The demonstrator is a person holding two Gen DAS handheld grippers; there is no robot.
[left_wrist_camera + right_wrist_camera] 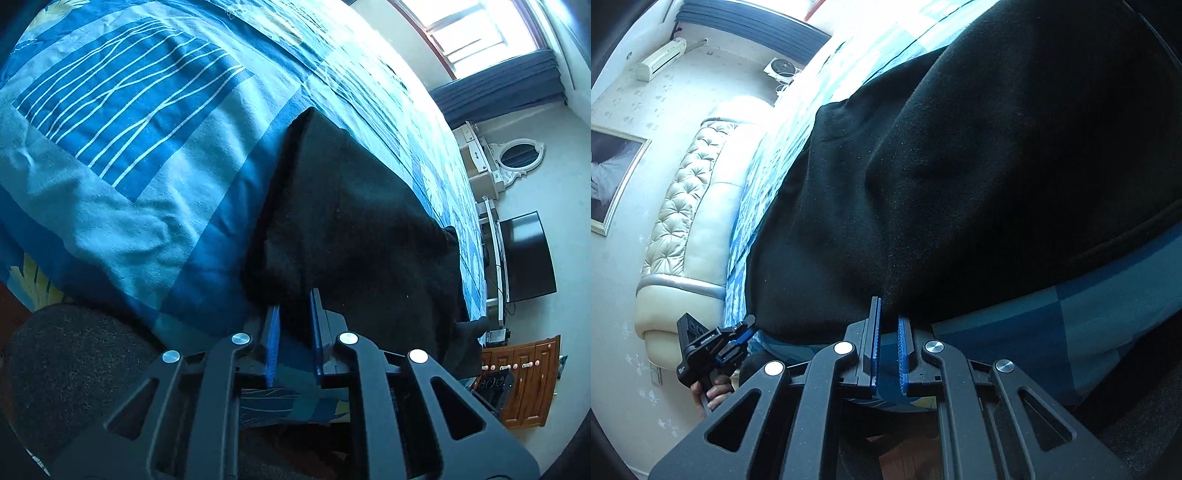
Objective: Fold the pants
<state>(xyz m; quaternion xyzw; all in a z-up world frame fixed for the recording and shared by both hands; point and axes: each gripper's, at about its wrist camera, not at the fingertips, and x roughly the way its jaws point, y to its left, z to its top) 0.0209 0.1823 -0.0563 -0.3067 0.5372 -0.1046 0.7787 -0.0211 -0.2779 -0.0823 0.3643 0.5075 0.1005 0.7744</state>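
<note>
The black pants (354,221) lie spread on the blue patterned bedsheet (110,177), reaching the near edge of the bed and hanging a little over it. In the left wrist view, the left gripper (294,314) sits at that near edge with its blue-padded fingers (273,332) a narrow gap apart; the hem of the dark cloth runs right at the fingertips, and it seems to enter the gap, though black on black makes a firm grip hard to confirm. In the right wrist view the pants (960,177) fill most of the frame, and the right gripper (890,314) meets their lower edge the same way, pads slightly apart with the fabric fold just at the tips. The left gripper (716,343) also shows there, near the bed's corner beside the tufted cream headboard (690,206), held by a hand (713,393).
</note>
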